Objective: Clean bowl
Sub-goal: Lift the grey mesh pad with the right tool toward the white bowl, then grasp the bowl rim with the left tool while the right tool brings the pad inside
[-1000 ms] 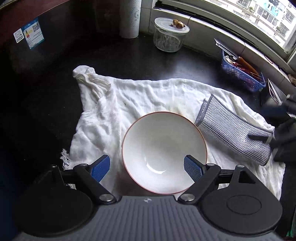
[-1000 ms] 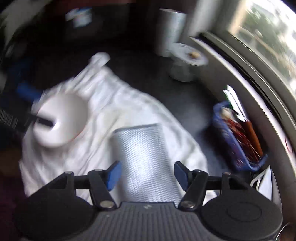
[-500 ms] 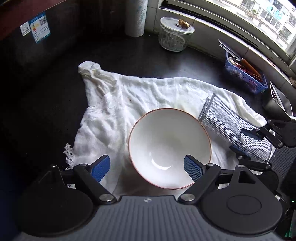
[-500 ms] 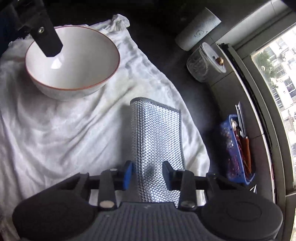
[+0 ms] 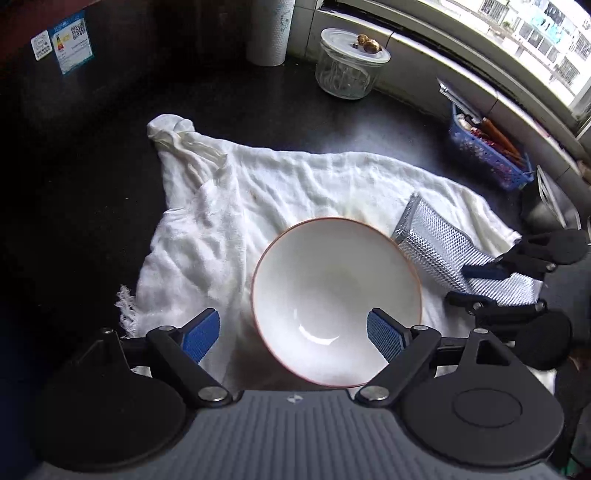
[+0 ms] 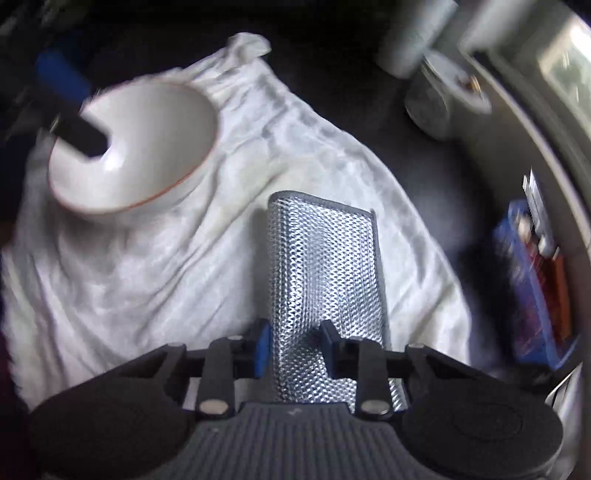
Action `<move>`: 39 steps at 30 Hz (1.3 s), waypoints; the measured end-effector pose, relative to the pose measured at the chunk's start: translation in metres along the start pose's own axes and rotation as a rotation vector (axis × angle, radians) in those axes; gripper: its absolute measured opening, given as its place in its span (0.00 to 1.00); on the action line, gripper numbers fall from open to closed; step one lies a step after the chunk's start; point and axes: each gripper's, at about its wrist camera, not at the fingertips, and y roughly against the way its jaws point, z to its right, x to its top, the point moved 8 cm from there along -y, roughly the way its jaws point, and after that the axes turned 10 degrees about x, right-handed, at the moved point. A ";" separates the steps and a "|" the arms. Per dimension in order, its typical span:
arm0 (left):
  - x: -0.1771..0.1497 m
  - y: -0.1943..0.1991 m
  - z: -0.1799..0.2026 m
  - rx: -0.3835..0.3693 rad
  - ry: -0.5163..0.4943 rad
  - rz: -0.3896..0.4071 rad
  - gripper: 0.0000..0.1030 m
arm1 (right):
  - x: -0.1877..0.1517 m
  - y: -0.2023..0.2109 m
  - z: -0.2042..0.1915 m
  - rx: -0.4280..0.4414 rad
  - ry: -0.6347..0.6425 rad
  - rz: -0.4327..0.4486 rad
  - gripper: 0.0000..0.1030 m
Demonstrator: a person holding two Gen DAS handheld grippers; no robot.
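A: Where does the clean-up stand?
B: White cloth (image 5: 295,192) spread; bowl (image 5: 336,295) at its middle, unwiped. Left gripper (image 5: 293,328) gapes over the bowl; right gripper (image 6: 295,343) is closing on the silver scouring cloth (image 6: 325,258) beside the bowl

A dark, nearly black desk (image 5: 92,192) fills most of the left wrist view, its surface dim away from the window. Along the far right runs a curved grey sill (image 5: 480,85), and above it a window (image 5: 535,33) lets in bright daylight, with pale apartment blocks outside (washed out by glare). At the back stand a white paper towel roll (image 5: 266,33) and a lidded glass jar (image 5: 349,62); a blue basket (image 5: 487,155) sits under the sill. Stickers (image 5: 62,40) mark the dark back wall.
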 end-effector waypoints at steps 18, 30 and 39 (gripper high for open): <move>-0.010 -0.003 -0.028 0.060 0.054 0.002 0.85 | 0.020 0.126 0.024 -0.061 -0.226 0.491 0.03; -0.016 -0.011 -0.034 0.090 0.017 0.045 0.77 | 0.079 0.041 -0.107 -0.086 0.345 0.345 0.04; -0.016 -0.024 -0.035 -0.019 0.012 0.042 0.77 | 0.086 -0.012 -0.115 -0.040 0.382 0.154 0.06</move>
